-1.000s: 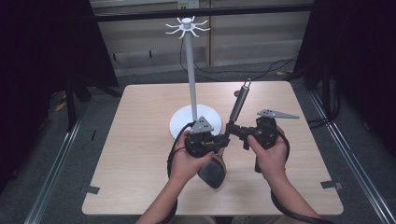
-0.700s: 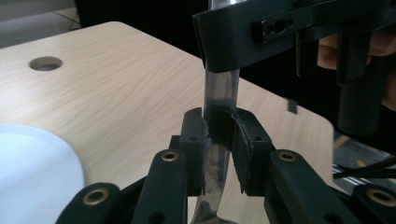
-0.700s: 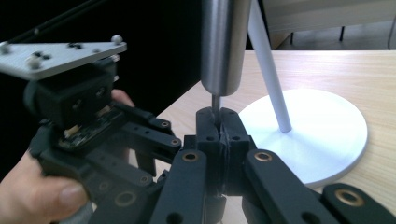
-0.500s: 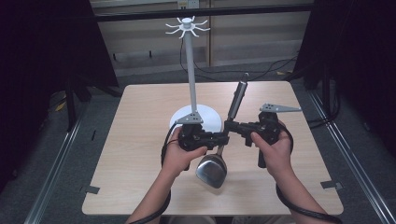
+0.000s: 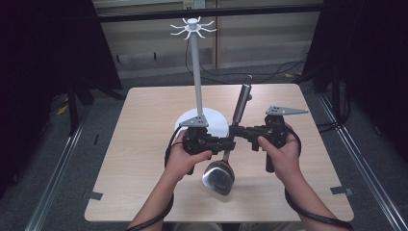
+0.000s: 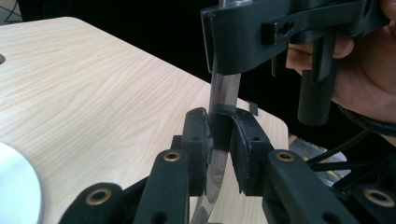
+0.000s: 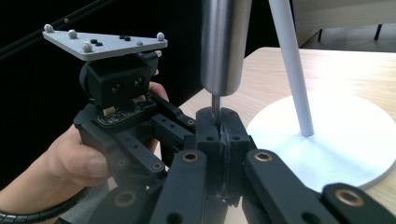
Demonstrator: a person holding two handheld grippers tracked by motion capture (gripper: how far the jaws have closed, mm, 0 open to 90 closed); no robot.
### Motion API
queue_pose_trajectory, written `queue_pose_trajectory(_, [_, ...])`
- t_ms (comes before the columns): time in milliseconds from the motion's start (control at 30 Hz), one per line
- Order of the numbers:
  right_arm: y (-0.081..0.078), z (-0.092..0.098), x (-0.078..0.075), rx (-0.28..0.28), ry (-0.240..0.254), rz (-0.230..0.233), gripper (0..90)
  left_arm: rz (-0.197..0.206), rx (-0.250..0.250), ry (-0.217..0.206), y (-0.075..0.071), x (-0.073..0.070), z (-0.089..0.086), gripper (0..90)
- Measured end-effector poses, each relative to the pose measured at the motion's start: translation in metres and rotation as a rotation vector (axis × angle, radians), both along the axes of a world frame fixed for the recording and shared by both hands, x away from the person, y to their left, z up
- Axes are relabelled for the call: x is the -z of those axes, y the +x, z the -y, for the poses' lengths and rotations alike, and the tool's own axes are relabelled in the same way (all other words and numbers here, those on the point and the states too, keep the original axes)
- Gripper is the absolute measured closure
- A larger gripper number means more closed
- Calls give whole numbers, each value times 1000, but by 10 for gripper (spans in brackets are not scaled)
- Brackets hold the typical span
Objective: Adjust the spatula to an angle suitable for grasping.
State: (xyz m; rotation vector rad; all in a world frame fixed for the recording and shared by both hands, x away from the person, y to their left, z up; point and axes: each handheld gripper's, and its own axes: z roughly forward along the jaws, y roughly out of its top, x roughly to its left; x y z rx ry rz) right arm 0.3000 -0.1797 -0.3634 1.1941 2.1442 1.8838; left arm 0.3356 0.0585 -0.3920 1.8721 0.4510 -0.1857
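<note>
A steel ladle [image 5: 219,177] hangs bowl-down just above the table, its thick handle [image 5: 242,103] slanting up and away. Both grippers hold it at the thin neck between bowl and handle. My left gripper [image 5: 225,143] comes in from the left. Its jaws have just been closing, and its pads [image 6: 198,135] press on the flat shank [image 6: 224,91] between them. My right gripper [image 5: 235,131] comes in from the right, slightly higher. In the right gripper view it is shut [image 7: 218,122] on the thin stem right under the round handle [image 7: 223,46].
A white stand [image 5: 195,72] with hooked arms at its top rises from a round white base [image 5: 217,124] just behind the grippers, and this base [image 7: 327,140] lies close beside the ladle. The wooden table [image 5: 144,144] has dark drops along its edges.
The ladle's handle has tipped a little more upright and the two hands have drawn slightly apart. Both grippers have stayed on the ladle's neck.
</note>
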Motion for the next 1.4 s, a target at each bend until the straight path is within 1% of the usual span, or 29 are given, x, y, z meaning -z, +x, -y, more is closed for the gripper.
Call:
queue_pose_trajectory(67, [1, 0, 0, -7, 11, -2, 889, -1, 4, -1, 0, -1, 0, 778])
queue_pose_trajectory(100, [2, 1, 0, -12, 16, -7, 889, 3, 8, 6, -1, -4, 0, 783])
queue_pose_trajectory(167, [3, 1, -1, -19, 25, -10, 888, 1, 7, 3, -1, -4, 0, 788])
queue_pose_trajectory(200, [4, 1, -2, -23, 28, -5, 887, 11, 6, 6, -1, -6, -1, 790])
queue_pose_trajectory(233, [4, 1, -2, -23, 28, -5, 887, 11, 6, 6, -1, -6, -1, 792])
queue_pose_trajectory(300, [4, -2, -5, -30, 10, 2, 880, 18, -7, 8, -2, -9, -2, 798])
queue_pose_trajectory(333, [5, -3, -7, -32, 4, 9, 877, 18, -10, 2, -2, -9, -3, 800])
queue_pose_trajectory(533, [9, -8, -11, -35, -6, 23, 867, 22, -32, 6, 0, -13, -6, 809])
queue_pose_trajectory(600, [10, -10, -14, -35, -11, 23, 860, 16, -40, 1, 1, -15, -8, 814])
queue_pose_trajectory(700, [14, -14, -17, -27, -2, 35, 835, 23, -58, 7, 3, -19, -9, 832])
queue_pose_trajectory(733, [14, -14, -17, -27, -2, 35, 835, 18, -61, 4, 3, -21, -10, 832])
queue_pose_trajectory(767, [15, -15, -18, -24, -1, 37, 817, 17, -61, 2, 4, -22, -10, 848])
queue_pose_trajectory(800, [17, -17, -19, -23, 5, 45, 789, 12, -61, 8, 5, -23, -10, 881])
queue_pose_trajectory(833, [17, -17, -19, -23, 5, 45, 789, 12, -61, 8, 5, -23, -10, 882])
queue_pose_trajectory(867, [17, -19, -21, -17, -12, 58, 787, 19, -71, 5, 6, -24, -10, 882])
queue_pose_trajectory(900, [17, -19, -21, -17, -12, 58, 787, 19, -71, 5, 6, -24, -10, 882])
queue_pose_trajectory(933, [18, -21, -22, -7, -18, 64, 783, 27, -78, 9, 7, -24, -10, 882])
queue_pose_trajectory(1067, [20, -21, -22, 0, -12, 73, 781, 33, -90, 10, 8, -26, -10, 883])
queue_pose_trajectory(1100, [20, -22, -23, 5, -16, 74, 780, 42, -95, 14, 8, -27, -10, 883])
queue_pose_trajectory(1200, [21, -23, -23, 17, -17, 83, 775, 51, -107, 20, 10, -28, -9, 884])
queue_pose_trajectory(1233, [22, -24, -24, 23, -27, 89, 773, 59, -111, 24, 11, -29, -9, 884])
queue_pose_trajectory(1333, [23, -24, -25, 31, -32, 98, 770, 60, -118, 27, 11, -30, -9, 884])
queue_pose_trajectory(1400, [23, -26, -26, 38, -36, 103, 767, 71, -123, 31, 12, -31, -9, 884])
